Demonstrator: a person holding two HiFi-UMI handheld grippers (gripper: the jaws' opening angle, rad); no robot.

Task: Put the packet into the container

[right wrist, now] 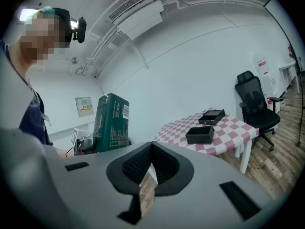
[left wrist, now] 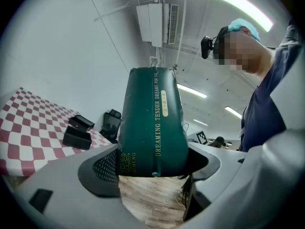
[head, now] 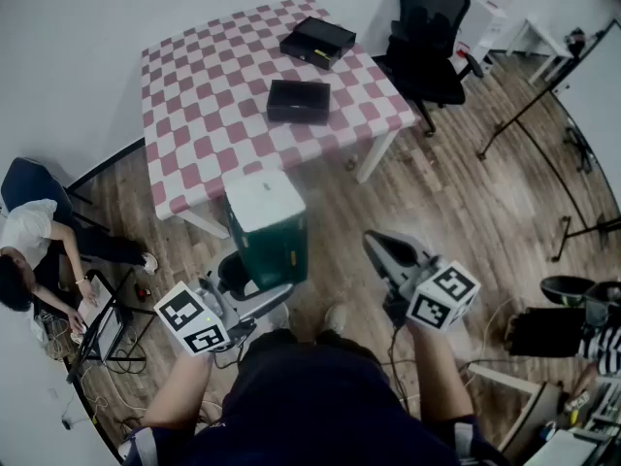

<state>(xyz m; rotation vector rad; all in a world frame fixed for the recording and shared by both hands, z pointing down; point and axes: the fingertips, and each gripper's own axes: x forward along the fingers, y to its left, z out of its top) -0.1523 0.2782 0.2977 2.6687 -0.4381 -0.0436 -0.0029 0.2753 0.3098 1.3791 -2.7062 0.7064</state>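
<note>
From up here, the table (head: 194, 115) with its pink-and-white checked cloth fills the upper middle of my head view. Two black containers lie on it, the nearer black container (head: 299, 101) near the middle and the farther black container (head: 317, 42) towards the back edge, at an angle. A black office chair (head: 432, 37) stands just beside the table's far right corner, and light stands (head: 529, 110) spread their legs on the wooden floor (head: 466, 212) further right. One seated person (head: 29, 250) bends over cables at the left, and a striped sleeve (head: 602, 343) shows at the right edge. Both are well apart from me. Between my load and the containers lies the table's near edge.

The packet (head: 270, 223) hangs over the floor just in front of that edge, upright. My left claw (head: 260, 287) is clenched on its lower part, the jaws spread wide with one pad against each side. It is a tall, dark green block with a white top and slightly bulging faces. In the left gripper view gold lettering runs lengthwise along one face. In the right gripper view another face carries fine print and a barcode.

My right claw (head: 380, 249) is clenched on nothing, with its tips meeting. It points forward to the right of the packet, apart from it.
</note>
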